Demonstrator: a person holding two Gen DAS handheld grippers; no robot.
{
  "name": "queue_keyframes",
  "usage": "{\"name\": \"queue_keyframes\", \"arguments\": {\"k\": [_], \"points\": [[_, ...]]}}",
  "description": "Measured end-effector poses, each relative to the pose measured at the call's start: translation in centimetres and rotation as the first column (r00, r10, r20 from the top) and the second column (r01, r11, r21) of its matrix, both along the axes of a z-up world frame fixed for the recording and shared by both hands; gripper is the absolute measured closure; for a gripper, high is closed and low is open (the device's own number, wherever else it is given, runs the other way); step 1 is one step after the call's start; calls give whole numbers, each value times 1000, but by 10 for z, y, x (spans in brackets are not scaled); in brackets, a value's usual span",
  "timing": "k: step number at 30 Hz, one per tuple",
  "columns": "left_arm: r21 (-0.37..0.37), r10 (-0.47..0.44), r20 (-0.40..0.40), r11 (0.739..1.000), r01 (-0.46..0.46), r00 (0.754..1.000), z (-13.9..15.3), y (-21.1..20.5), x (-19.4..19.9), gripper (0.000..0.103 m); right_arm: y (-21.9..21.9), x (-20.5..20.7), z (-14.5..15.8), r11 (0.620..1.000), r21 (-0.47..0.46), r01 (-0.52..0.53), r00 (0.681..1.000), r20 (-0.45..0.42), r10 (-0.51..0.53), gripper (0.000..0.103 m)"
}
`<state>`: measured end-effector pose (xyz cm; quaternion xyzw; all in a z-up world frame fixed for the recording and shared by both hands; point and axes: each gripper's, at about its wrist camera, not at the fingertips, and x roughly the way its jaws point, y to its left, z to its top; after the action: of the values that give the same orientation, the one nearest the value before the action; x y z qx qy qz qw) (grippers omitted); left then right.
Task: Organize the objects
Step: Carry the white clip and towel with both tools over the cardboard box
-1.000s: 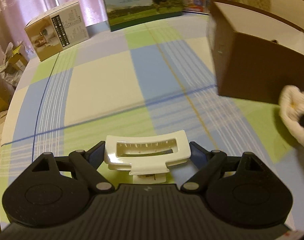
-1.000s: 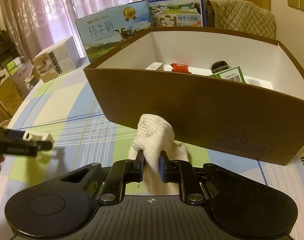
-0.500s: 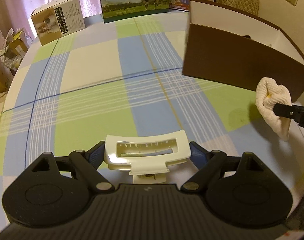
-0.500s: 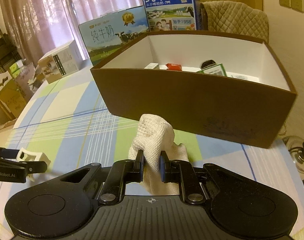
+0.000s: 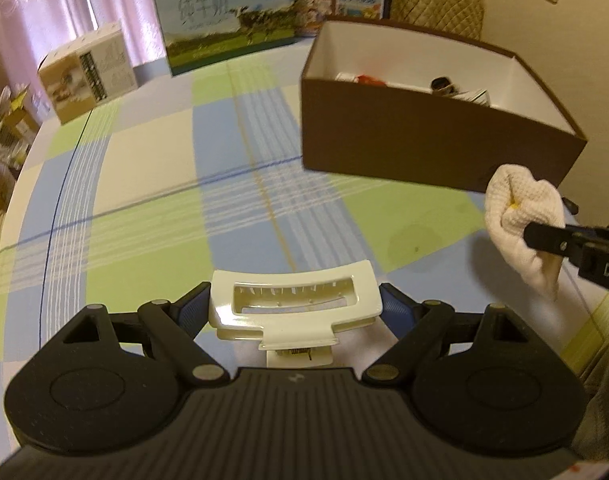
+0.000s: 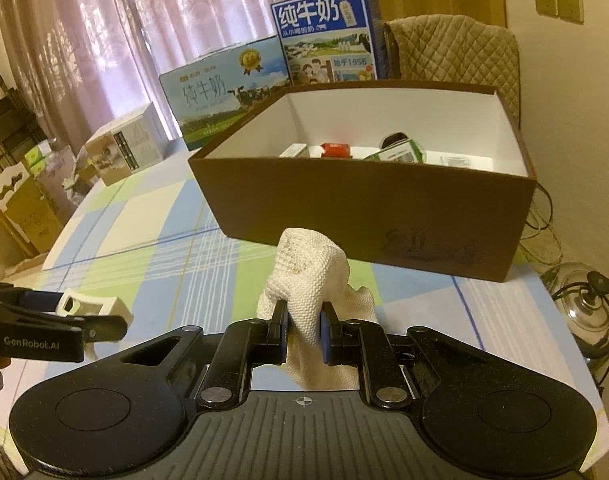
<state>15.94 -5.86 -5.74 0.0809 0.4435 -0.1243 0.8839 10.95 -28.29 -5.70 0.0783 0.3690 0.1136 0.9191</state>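
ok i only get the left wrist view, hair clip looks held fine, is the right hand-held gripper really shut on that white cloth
observer: yes, both fingers of the right hand-held gripper pinch the white cloth, one on each side.
operator: anything beyond the box on that side
observer: a shiny metal pot with cables sits lower down, past the right end of the brown box.
operator: whats in the box
observer: a green-labelled pack leans beside a red packet; the near floor is hidden by the wall.

L gripper (image 5: 294, 306) clamped on white hair clip (image 5: 294, 304); R gripper (image 6: 302, 330) pinching white cloth (image 6: 310, 280), both short of brown box (image 6: 364, 200).
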Motion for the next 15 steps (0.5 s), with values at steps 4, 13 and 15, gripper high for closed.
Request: {"name": "queue_keyframes", "arguments": {"k": [4, 13, 15], "points": [[-2, -27, 21, 1000, 27, 999, 9, -15, 1, 17, -8, -2, 7, 1000, 10, 12, 1000, 11, -13, 91], [-11, -80, 59, 997, 81, 995, 24, -48, 18, 17, -30, 0, 29, 998, 29, 54, 996, 64, -56, 91], [-15, -88, 77, 996, 90, 993, 30, -56, 25, 17, -35, 4, 36, 998, 31, 62, 994, 84, -64, 91]]}}
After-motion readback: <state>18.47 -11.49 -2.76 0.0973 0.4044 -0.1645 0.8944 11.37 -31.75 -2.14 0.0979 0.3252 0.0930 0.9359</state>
